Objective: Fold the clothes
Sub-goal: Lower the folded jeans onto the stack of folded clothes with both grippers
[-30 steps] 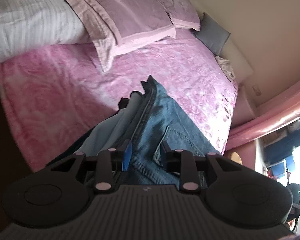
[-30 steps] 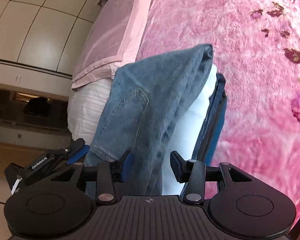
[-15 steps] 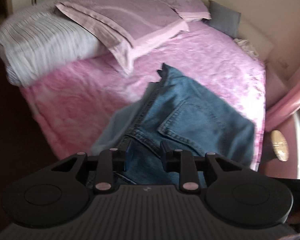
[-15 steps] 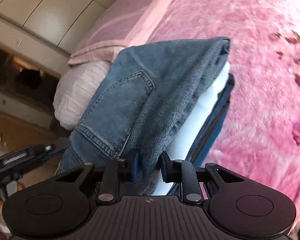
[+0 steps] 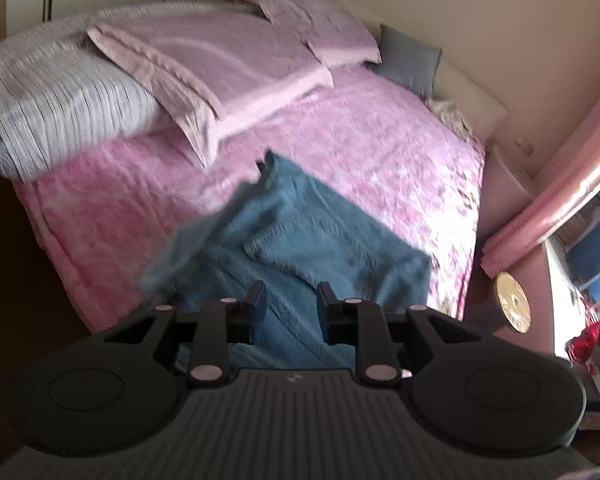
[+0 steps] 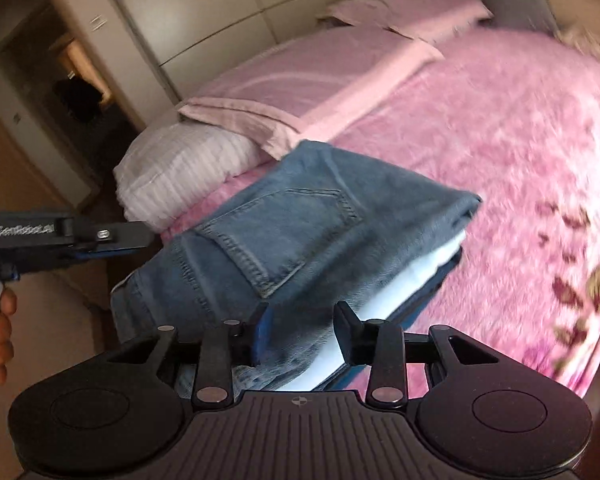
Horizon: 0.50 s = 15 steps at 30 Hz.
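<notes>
Folded blue jeans [image 5: 300,248] lie near the front edge of the pink bed, back pocket up; they also show in the right wrist view [image 6: 300,240]. They rest on a white garment [image 6: 420,272] and a dark blue one [image 6: 432,296]. My left gripper [image 5: 291,308] is open above the jeans' near end, holding nothing. My right gripper [image 6: 302,328] is open, its jaws either side of the stack's near edge, not clamped. The left gripper's body [image 6: 60,236] shows at the left of the right wrist view.
A pink blanket [image 5: 380,140] covers the bed. A striped white pillow [image 5: 60,100], pink pillows [image 5: 228,68] and a grey cushion [image 5: 412,60] lie at the far side. A wardrobe [image 6: 220,8] and a doorway [image 6: 72,92] stand beyond. A pink bed frame [image 5: 572,184] curves at right.
Both grippers have opened, let go of the jeans and pulled back. The jeans have dropped flat onto the stack. Both views are blurred by motion.
</notes>
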{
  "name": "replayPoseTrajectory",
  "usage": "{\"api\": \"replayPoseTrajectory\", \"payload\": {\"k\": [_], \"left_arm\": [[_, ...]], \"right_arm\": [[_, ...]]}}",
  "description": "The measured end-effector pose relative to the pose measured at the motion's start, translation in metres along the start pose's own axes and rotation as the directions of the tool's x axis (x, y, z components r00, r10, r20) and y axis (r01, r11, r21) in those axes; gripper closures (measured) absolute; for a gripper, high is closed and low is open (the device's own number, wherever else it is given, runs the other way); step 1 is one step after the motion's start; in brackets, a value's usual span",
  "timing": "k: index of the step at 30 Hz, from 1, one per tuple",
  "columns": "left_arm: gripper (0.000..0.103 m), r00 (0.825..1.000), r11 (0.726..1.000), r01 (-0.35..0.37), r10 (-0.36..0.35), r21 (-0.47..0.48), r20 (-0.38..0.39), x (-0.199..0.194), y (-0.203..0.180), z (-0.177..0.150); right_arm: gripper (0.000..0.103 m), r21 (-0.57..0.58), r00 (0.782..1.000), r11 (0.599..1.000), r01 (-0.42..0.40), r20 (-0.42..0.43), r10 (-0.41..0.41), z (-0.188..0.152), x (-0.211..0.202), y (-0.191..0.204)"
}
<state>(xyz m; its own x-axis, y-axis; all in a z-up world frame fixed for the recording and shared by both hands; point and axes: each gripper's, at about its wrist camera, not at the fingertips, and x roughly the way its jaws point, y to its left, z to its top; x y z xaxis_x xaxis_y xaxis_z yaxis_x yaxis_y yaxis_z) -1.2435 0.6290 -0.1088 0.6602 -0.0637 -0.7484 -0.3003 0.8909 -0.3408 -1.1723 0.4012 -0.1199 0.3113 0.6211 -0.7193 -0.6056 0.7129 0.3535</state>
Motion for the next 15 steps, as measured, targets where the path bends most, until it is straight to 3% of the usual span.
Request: {"api": "replayPoseTrajectory", "payload": {"k": [8, 15], "left_arm": [[0.09, 0.996, 0.997, -0.071, 0.068, -0.041, -0.063, 0.041, 0.026, -0.038], [0.092, 0.996, 0.997, -0.07, 0.067, -0.045, -0.057, 0.034, 0.023, -0.029]], "right_arm": [[0.065, -0.119, 0.994, 0.993, 0.02, -0.104, -0.032, -0.022, 0.051, 0.014], [0.065, -0.127, 0.991, 0.992, 0.008, -0.135, -0.025, -0.014, 0.057, 0.008]]}}
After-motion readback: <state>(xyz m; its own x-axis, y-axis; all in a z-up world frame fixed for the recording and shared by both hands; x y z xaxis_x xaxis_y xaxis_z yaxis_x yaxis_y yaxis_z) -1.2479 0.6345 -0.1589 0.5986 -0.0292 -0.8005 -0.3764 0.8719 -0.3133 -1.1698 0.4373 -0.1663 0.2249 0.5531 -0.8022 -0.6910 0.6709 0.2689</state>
